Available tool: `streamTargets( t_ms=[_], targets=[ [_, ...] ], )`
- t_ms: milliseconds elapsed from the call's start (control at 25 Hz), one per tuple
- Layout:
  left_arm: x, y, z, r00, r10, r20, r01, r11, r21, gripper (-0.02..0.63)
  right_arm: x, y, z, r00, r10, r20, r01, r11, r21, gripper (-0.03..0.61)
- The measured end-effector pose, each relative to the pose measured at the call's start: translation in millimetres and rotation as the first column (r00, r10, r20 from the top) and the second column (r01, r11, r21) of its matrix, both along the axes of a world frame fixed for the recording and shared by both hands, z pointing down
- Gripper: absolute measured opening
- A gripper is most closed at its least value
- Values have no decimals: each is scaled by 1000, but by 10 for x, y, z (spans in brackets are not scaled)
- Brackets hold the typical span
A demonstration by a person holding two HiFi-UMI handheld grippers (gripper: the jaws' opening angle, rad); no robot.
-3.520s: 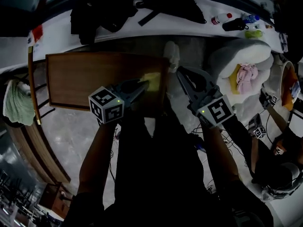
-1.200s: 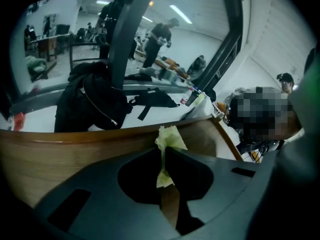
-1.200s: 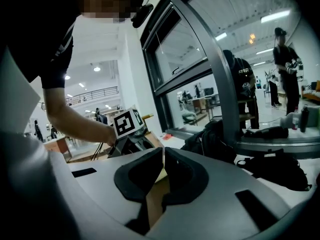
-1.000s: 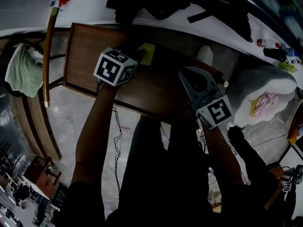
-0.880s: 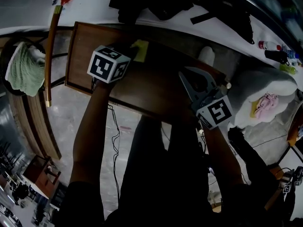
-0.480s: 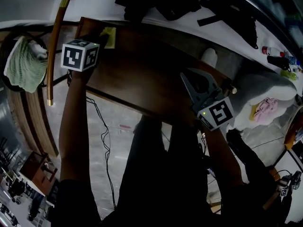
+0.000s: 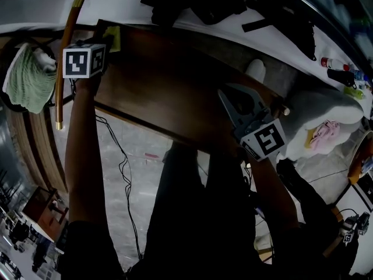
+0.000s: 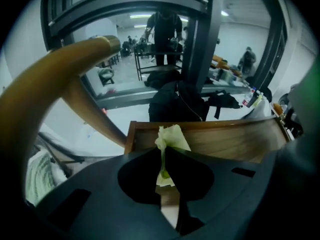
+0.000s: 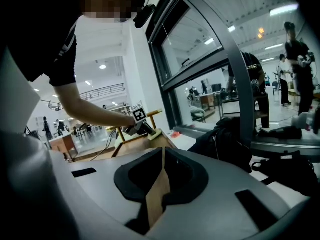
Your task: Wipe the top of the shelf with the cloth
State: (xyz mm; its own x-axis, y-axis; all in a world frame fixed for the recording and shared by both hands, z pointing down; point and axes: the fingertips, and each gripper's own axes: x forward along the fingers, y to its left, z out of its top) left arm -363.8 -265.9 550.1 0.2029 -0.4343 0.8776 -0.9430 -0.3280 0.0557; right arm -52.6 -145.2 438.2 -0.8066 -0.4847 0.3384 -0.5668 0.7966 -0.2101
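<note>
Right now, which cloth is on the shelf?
The yellow cloth, pinched in the left gripper at a corner of the shelf. The green cloth and pink cloth lie off it.

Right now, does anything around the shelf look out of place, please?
Nothing stands out: the left gripper pinches the yellow cloth at the far left corner of the shelf top; nothing spilled or askew.

Your head view is dim and underexposed; the shelf top (image 7: 175, 92) goes near black. Both gripper views are brighter, lit from above by ceiling strips (image 8: 142, 16). Heavy fisheye bending, dark vignetted corners. Close-up foreground is soft; the cloth (image 8: 171, 136) reads pale and fairly sharp.
</note>
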Motion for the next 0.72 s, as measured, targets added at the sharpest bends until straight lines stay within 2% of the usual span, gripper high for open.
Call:
streamTargets(
  t_ms=[320, 480, 520, 600, 640, 720],
  targets=[
    [-271, -26, -25, 987, -150, 63, 146, 987, 73, 34, 388, 69, -74, 998, 63, -9, -63, 998, -19, 26],
    [-138, 59, -248, 980, -182, 82, 167, 972, 166, 34, 761, 115, -137, 994, 105, -13, -105, 994, -6, 26],
    [12, 87, -325, 983, -176, 56, 163, 969, 185, 34, 888, 126, -151, 992, 123, -14, -123, 992, -5, 26],
    [490, 179, -408, 986, -151, -67, 160, 971, 179, 34, 1153, 142, -172, 986, 164, -13, -164, 987, -3, 26],
    [802, 251, -419, 979, -136, -152, 159, 975, 157, 34, 1282, 152, -178, 983, 183, -12, -183, 983, -1, 26],
    [1508, 456, -426, 943, -102, -318, 139, 986, 96, 34, 1523, 192, -176, 977, 215, -13, -215, 977, -1, 26]
  ],
)
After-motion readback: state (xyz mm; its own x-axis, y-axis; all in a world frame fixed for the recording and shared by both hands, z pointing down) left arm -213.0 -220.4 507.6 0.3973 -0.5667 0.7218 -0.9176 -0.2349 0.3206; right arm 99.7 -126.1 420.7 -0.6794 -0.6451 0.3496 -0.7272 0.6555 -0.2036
